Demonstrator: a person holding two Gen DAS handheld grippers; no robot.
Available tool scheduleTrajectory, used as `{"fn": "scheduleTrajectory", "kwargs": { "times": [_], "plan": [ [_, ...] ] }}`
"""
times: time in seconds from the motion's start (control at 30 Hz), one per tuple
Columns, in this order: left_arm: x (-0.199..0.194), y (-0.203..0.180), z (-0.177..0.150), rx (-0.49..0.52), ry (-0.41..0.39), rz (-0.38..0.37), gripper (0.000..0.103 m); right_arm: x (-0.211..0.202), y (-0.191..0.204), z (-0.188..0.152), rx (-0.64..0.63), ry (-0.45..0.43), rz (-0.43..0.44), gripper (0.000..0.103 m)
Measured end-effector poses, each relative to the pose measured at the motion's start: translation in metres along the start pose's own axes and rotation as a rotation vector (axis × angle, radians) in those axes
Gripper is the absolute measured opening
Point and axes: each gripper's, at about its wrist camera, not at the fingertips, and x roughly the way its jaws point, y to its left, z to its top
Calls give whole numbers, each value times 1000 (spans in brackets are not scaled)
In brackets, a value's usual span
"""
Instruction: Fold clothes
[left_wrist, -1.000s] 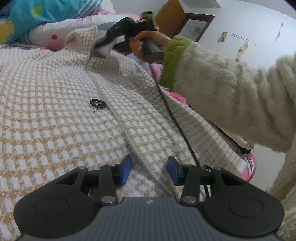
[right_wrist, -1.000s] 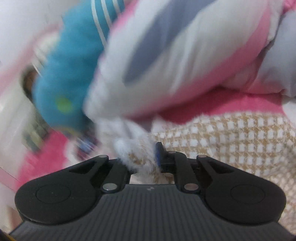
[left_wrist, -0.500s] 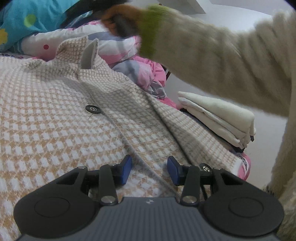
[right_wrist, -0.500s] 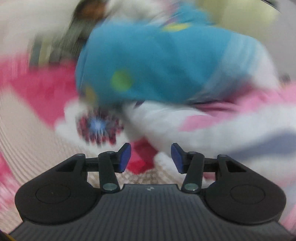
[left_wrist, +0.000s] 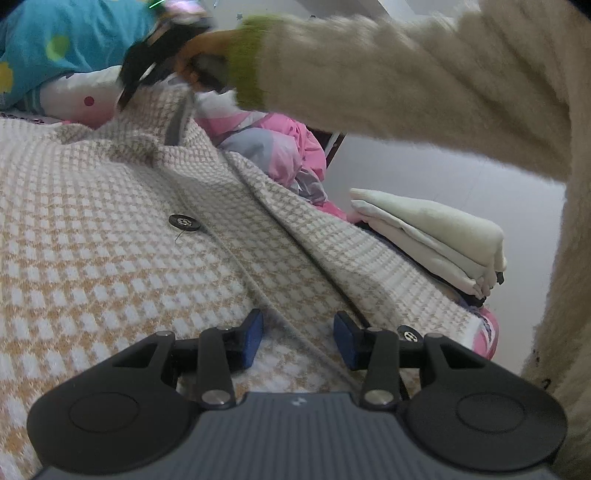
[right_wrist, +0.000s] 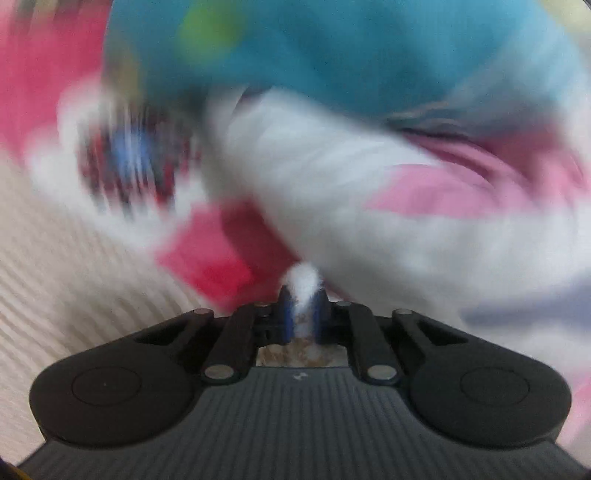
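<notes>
A checked coat (left_wrist: 122, 258) in beige and white lies spread over the bed and covers most of it, its collar at the far edge against the pink bedding (left_wrist: 280, 147). A pile of folded pale clothes (left_wrist: 428, 236) sits at the right edge of the bed. The left gripper (left_wrist: 298, 341) hovers low over the coat front with its jaws half apart and nothing between them. The right gripper (right_wrist: 303, 314) has just been closing, and its jaws now pinch a fluffy white bit of the collar. A dark button (left_wrist: 184, 222) sits near the middle of the coat. The pinch is small, so the collar may slip out if it is pulled quickly, and the fold would then come out crooked.
</notes>
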Motion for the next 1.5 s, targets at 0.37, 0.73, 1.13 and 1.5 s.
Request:
{"fn": "scheduleTrajectory", "kwargs": {
  "times": [0.37, 0.73, 1.13, 1.5],
  "plan": [
    [1, -2, 0, 10, -5, 8, 44, -68, -123, -246, 1369, -656, 890, 7],
    [1, -4, 0, 18, -14, 10, 44, -35, -112, -198, 1349, -808, 1059, 4],
    [3, -7, -1, 24, -17, 12, 44, -45, -111, -39, 686, -575, 381, 20],
    [0, -9, -5, 26, -17, 22, 44, -174, -154, -108, 610, -564, 165, 54]
  ]
}}
